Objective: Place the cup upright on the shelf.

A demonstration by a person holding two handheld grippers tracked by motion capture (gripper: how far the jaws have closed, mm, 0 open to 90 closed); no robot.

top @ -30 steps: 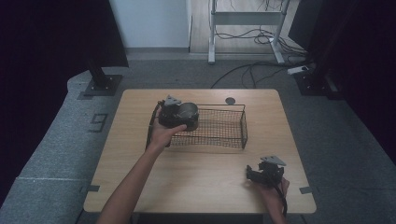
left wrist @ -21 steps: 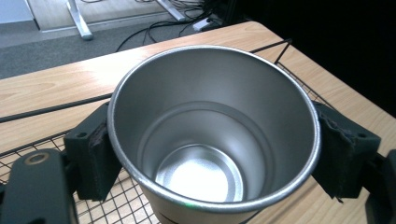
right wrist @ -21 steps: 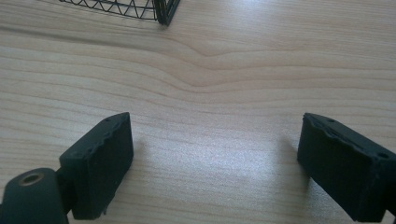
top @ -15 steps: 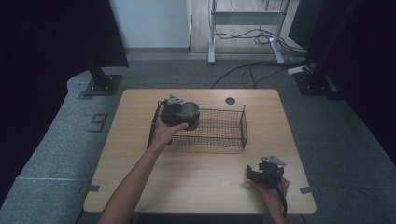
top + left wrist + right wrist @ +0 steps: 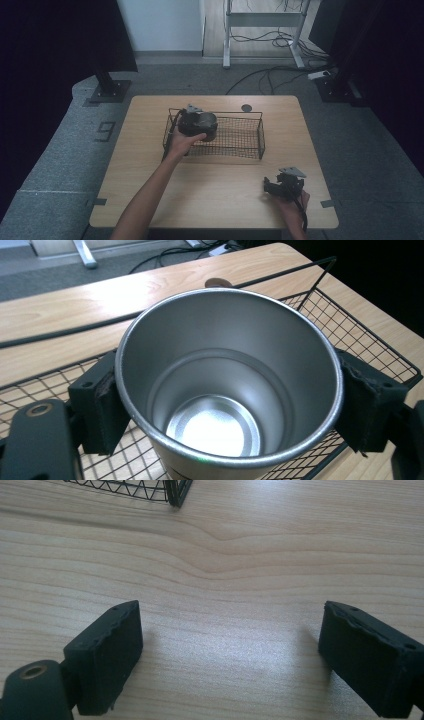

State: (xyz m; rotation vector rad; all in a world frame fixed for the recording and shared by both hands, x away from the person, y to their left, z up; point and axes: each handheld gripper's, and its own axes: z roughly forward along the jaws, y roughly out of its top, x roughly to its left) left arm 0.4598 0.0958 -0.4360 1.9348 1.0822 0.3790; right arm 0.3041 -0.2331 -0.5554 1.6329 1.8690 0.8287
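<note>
Nothing moved: left gripper (image 5: 196,120) clamps steel cup (image 5: 227,385) over basket (image 5: 250,131).

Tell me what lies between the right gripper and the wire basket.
Bare wooden table, seen in the high view: nothing sits between the right gripper and the wire basket. The right gripper view shows the same bare wood.
</note>
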